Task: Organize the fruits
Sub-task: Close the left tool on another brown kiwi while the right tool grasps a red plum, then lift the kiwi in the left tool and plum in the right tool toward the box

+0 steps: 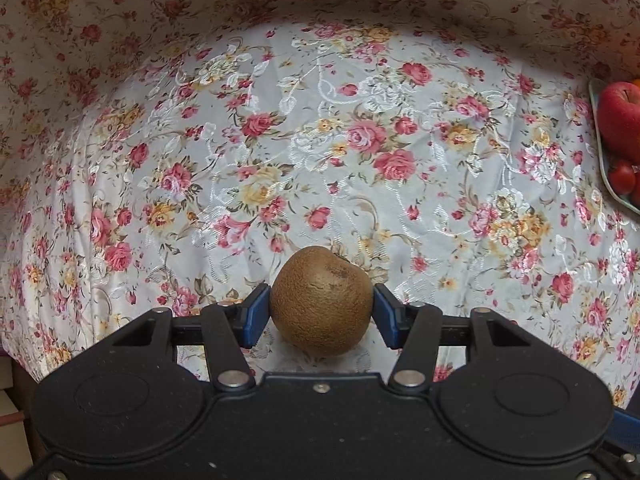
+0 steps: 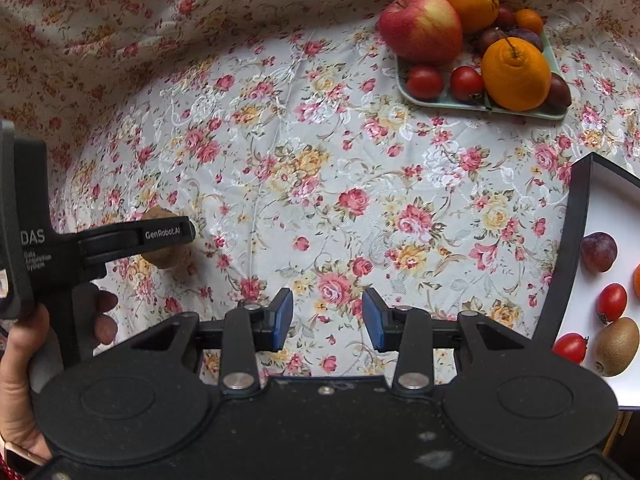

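Observation:
My left gripper (image 1: 322,310) is shut on a brown kiwi (image 1: 322,300), its blue pads pressing both sides, low over the floral cloth. In the right wrist view the left gripper (image 2: 172,236) shows at the left with the same kiwi (image 2: 162,258) partly hidden behind its finger. My right gripper (image 2: 327,320) is open and empty above the cloth. A green tray (image 2: 444,100) at the back right holds an apple (image 2: 420,26), two oranges (image 2: 516,74), cherry tomatoes and plums. A white box (image 2: 592,208) at the right holds a plum, tomatoes and another kiwi (image 2: 616,346).
The floral tablecloth (image 2: 320,200) covers the table and rises as a backdrop behind. The green tray's edge with the apple (image 1: 620,120) shows at the right of the left wrist view. The white box has a raised black rim (image 2: 560,264).

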